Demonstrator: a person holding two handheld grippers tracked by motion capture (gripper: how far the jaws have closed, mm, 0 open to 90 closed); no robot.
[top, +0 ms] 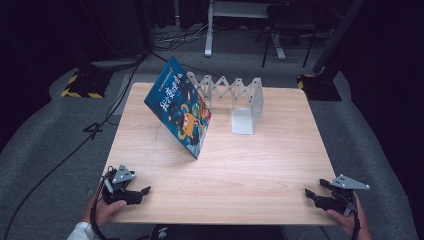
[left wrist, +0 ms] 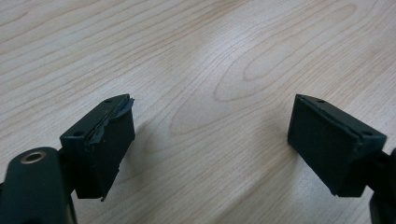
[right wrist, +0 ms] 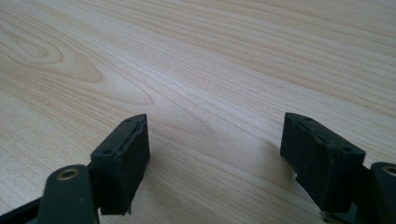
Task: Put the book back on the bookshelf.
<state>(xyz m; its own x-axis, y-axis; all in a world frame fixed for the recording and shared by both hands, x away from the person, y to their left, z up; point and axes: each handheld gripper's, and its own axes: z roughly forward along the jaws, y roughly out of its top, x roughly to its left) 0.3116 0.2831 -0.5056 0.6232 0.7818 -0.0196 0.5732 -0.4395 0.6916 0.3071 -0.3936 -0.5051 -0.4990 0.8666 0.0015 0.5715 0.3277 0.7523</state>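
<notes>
A blue picture book [top: 180, 108] with a cartoon cover stands tilted, leaning back against a white accordion book rack [top: 235, 97] at the far middle of the wooden table [top: 225, 170]. My left gripper [top: 141, 191] rests at the table's near left corner, held by a hand, its jaws wide apart. In the left gripper view the left gripper [left wrist: 210, 144] has only bare wood between its pads. My right gripper [top: 312, 192] sits at the near right corner, jaws apart. In the right gripper view the right gripper [right wrist: 215, 154] also holds nothing.
Beyond the table are grey floor mats, a black cable [top: 75, 145] running along the floor at the left, stand bases with yellow-black tape [top: 82, 85] and table legs [top: 209, 30] at the back. Bare wood lies between the book and both grippers.
</notes>
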